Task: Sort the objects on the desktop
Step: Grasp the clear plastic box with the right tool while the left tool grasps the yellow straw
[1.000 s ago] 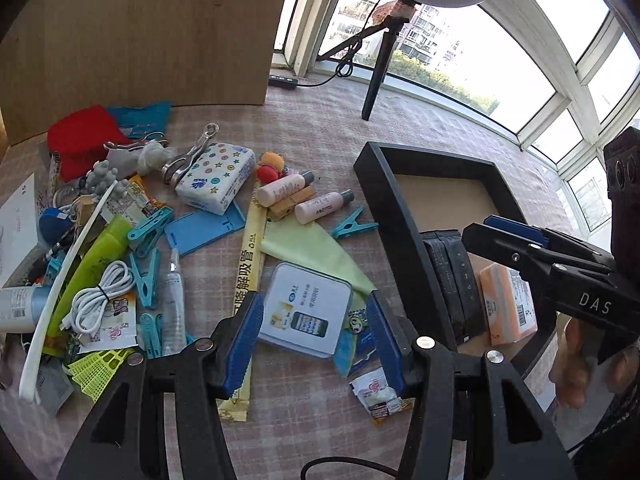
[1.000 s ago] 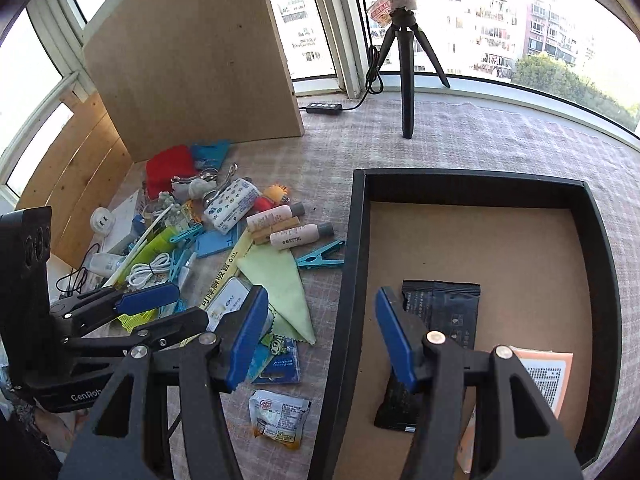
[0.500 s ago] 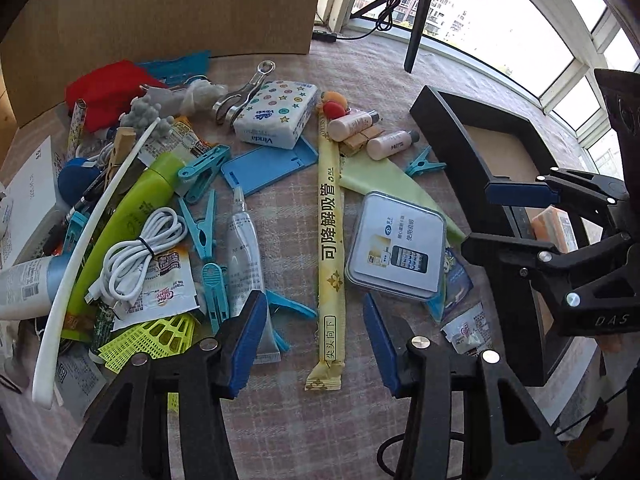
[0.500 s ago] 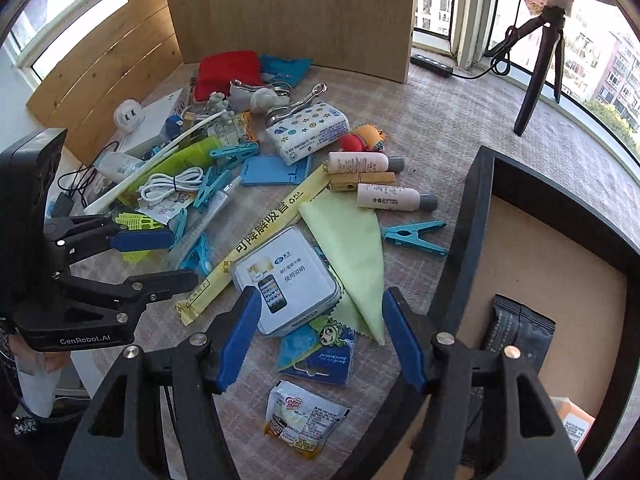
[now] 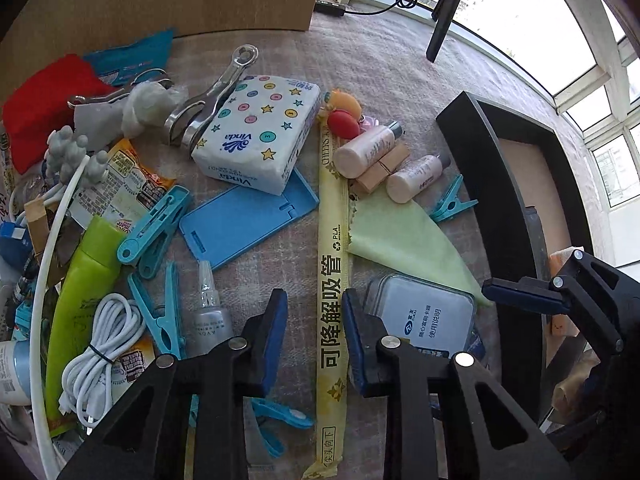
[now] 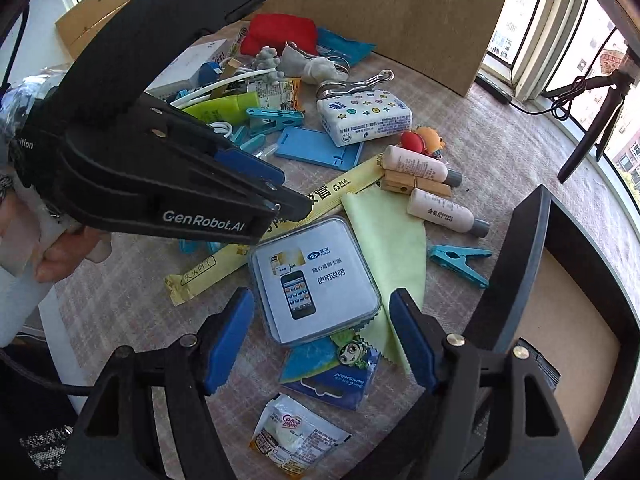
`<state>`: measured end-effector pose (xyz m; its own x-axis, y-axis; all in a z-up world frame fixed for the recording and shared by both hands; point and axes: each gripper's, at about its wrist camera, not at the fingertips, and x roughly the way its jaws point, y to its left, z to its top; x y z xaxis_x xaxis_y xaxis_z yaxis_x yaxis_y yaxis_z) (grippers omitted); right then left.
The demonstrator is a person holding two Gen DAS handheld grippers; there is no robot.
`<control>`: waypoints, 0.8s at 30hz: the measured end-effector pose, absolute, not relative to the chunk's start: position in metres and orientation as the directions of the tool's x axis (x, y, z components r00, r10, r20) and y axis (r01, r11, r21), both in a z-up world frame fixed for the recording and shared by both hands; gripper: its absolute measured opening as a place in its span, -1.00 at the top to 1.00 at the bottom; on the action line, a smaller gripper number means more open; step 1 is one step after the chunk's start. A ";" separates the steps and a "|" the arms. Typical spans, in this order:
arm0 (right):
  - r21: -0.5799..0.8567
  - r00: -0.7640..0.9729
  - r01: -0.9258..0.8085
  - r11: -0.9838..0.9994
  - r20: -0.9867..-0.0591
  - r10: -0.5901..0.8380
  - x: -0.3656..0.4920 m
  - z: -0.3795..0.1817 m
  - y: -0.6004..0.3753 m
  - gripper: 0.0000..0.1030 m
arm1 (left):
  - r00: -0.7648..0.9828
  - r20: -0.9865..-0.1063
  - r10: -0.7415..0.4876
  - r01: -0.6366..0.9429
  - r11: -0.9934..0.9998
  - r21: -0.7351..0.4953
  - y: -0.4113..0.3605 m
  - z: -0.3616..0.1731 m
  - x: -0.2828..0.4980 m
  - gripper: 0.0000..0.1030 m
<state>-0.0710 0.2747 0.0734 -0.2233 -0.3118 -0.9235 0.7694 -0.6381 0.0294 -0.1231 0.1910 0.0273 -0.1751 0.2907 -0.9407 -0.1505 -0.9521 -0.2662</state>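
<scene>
I have the left gripper (image 5: pixel 314 334) straddling the long yellow paper straw sleeve (image 5: pixel 331 280) lying flat on the checked cloth surface (image 5: pixel 380 80). Its jaws are closing, the sleeve between them, the pads not yet pressing as far as I can tell. The right gripper (image 6: pixel 322 344) hangs over the flat silver tin with a phone picture (image 6: pixel 312 276), jaws opening wide, nothing held. My worry: the sleeve is thin and flat, so the pads could close above it and slip off. The tin touches the sleeve and overlaps the pale green cloth (image 6: pixel 384 240), so lifting either could drag its neighbour. The black tray (image 6: pixel 520 240) sits to the right.
</scene>
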 end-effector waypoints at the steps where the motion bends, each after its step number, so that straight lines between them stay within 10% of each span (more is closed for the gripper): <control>1: 0.026 -0.226 0.770 -0.637 -0.924 -0.310 -0.072 0.072 0.274 -0.35 | -0.166 -0.940 0.297 -0.152 -0.950 -0.274 0.191 0.025 -0.124 0.55; 24: 0.056 -0.164 0.788 -0.613 -0.941 -0.297 -0.076 0.040 0.259 -0.45 | -0.180 -0.937 0.300 -0.181 -0.946 -0.269 0.186 0.027 -0.120 0.79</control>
